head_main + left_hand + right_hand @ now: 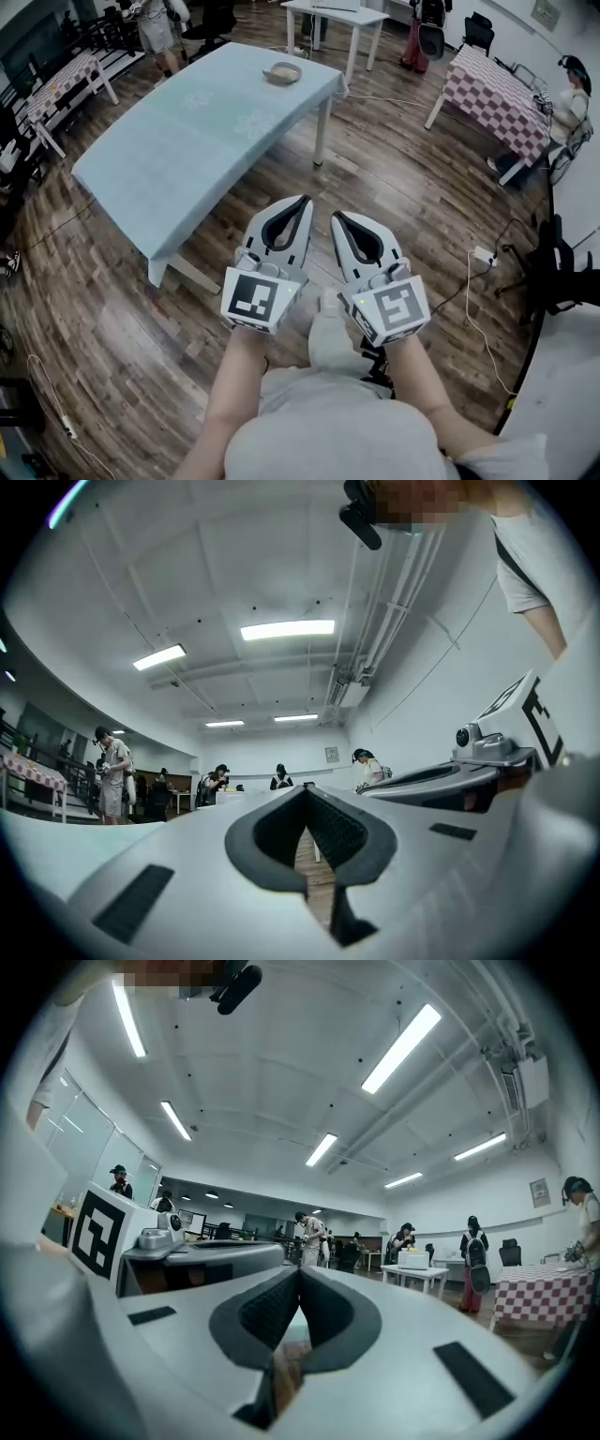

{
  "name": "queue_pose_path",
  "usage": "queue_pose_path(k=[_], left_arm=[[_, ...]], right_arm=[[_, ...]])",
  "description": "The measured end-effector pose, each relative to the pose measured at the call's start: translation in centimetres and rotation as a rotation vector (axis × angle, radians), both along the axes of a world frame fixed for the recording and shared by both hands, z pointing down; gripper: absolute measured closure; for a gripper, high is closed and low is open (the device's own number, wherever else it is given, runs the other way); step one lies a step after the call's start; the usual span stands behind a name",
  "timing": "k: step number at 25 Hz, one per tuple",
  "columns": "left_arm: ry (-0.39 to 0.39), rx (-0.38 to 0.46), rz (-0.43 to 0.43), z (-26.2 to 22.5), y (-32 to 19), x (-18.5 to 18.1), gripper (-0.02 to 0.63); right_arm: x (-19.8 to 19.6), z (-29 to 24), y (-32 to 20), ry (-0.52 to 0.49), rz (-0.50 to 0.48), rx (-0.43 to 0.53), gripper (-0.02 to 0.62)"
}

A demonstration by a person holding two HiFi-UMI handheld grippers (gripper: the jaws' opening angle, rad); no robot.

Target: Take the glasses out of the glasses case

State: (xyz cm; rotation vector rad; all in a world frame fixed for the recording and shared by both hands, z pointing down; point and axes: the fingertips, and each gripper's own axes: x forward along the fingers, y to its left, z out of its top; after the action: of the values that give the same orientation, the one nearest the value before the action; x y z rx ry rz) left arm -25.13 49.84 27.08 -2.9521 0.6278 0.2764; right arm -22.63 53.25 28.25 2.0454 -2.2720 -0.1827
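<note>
Left hand-held gripper (303,201), right hand-held gripper (337,217) beside it, both clenched empty, glasses case (282,72) well apart on table (178,150)

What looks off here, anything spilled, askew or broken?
Nothing spilled or damaged. The left gripper and right gripper are shut, empty, held side by side over the floor, apart from the blue table. One small tan object sits near the table's far end; too small to identify.

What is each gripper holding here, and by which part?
Nothing is held. The left gripper and the right gripper are both shut and empty.
</note>
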Motion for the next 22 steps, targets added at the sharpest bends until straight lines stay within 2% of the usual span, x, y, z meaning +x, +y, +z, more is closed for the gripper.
queue_pose_path(k=[10,22], left_arm=[[-0.019,-0.001,-0.029,0.0,-2.2,2.2,0.598],[-0.042,0.027,-0.031,-0.4,-8.0,8.0,0.598]], right_arm=[[3.0,-0.1,-2.6,-0.019,-0.020,0.001,0.588],[8.8,-0.2,-8.8,-0.028,-0.056,-0.014,0.588]])
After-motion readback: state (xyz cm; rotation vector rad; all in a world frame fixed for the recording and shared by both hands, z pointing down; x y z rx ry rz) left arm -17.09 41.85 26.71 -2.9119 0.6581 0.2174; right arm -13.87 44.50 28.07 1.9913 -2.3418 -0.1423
